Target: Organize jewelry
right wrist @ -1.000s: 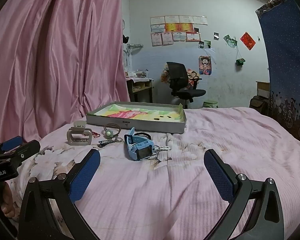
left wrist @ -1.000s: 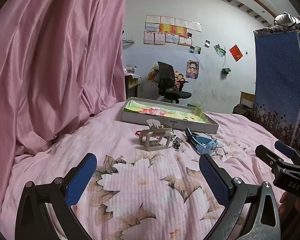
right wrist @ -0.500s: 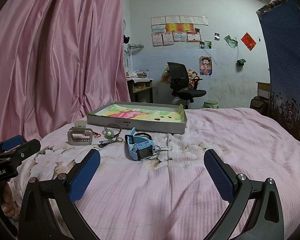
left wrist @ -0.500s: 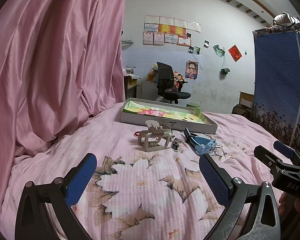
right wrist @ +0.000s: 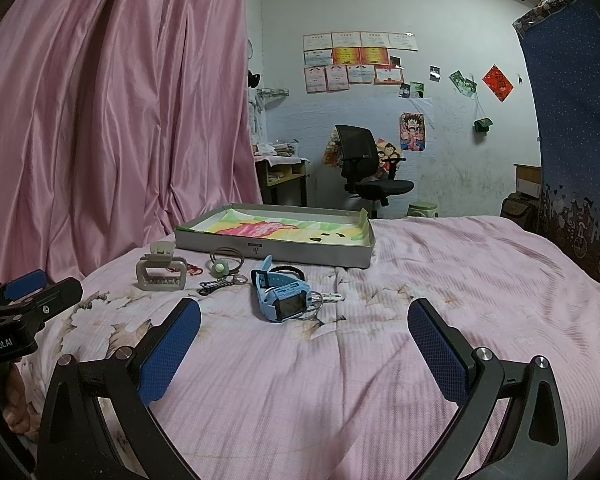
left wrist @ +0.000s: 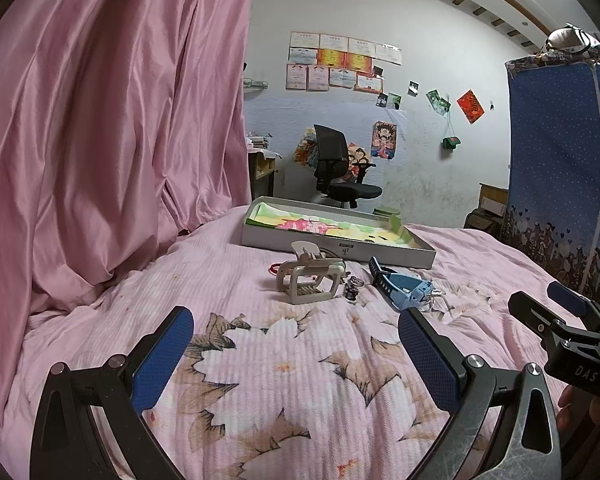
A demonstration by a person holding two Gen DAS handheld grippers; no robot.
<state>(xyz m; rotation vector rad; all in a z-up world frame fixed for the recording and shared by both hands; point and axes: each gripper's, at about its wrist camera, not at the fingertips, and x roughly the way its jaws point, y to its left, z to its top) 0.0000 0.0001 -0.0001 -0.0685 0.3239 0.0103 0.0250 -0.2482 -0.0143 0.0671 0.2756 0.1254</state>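
Both tools [left wrist: 296,344] [right wrist: 304,336] gape above the bedspread [right wrist: 380,380], watch [right wrist: 282,296] seemingly untouched.

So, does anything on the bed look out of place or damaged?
Nothing looks damaged or spilled. The accessories lie loose on the bedspread in front of the tray, not in it: the beige hair claw, the blue watch, a hair tie. Both the left gripper and the right gripper are open and empty.

"DAS" on the right tongs [left wrist: 568,312]; "GenRobot.AI" on the left tongs [right wrist: 24,292]
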